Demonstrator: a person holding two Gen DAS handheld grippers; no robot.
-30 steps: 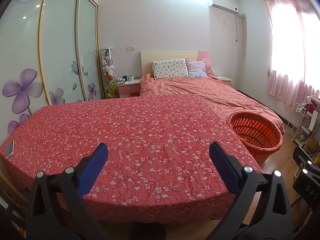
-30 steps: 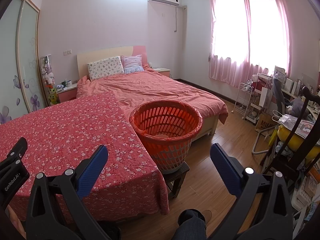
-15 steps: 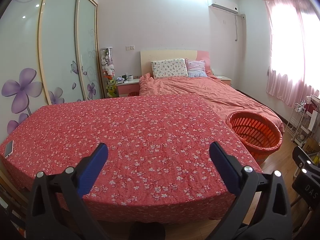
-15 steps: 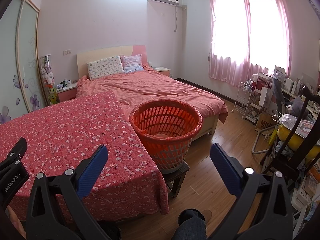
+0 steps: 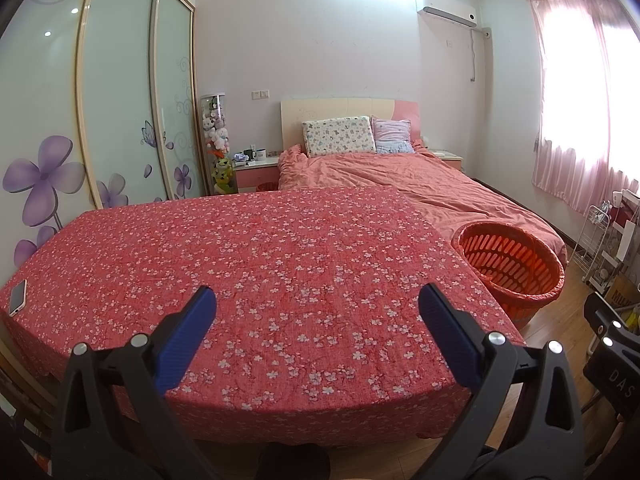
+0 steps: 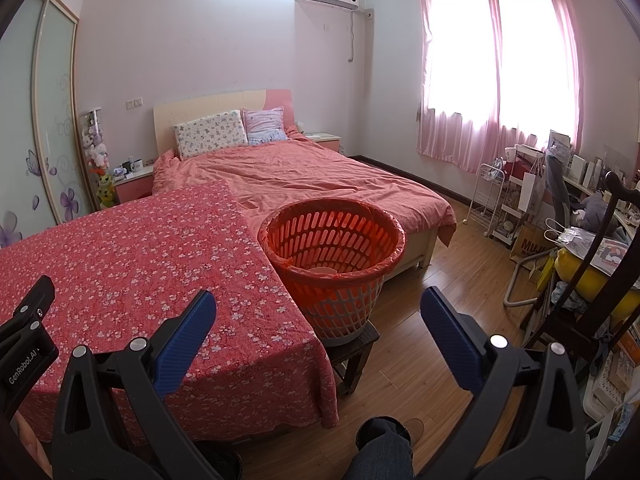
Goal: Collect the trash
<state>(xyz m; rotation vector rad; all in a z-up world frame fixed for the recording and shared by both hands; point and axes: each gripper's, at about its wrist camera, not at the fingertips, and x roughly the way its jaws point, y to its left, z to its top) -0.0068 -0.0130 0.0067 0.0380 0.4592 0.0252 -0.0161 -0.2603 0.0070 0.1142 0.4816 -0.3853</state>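
Observation:
An orange slotted basket [image 6: 332, 248] with a red liner stands on a small dark stool [image 6: 356, 350] at the table's right corner; it also shows in the left wrist view [image 5: 510, 266]. Something pale lies at its bottom [image 6: 320, 270]. A table under a red floral cloth [image 5: 256, 280] fills the left wrist view; I see no trash on it. My left gripper [image 5: 316, 332] is open and empty above the table's near edge. My right gripper [image 6: 318, 338] is open and empty, in front of the basket and stool.
A phone [image 5: 18, 298] lies at the table's left edge. A pink bed [image 6: 304, 180] stands behind the table and basket. Wardrobe doors [image 5: 120, 120] are at left. A wire trolley [image 6: 490, 200], cluttered desk and chair [image 6: 580, 264] line the right wall. Wooden floor [image 6: 420, 340] lies between.

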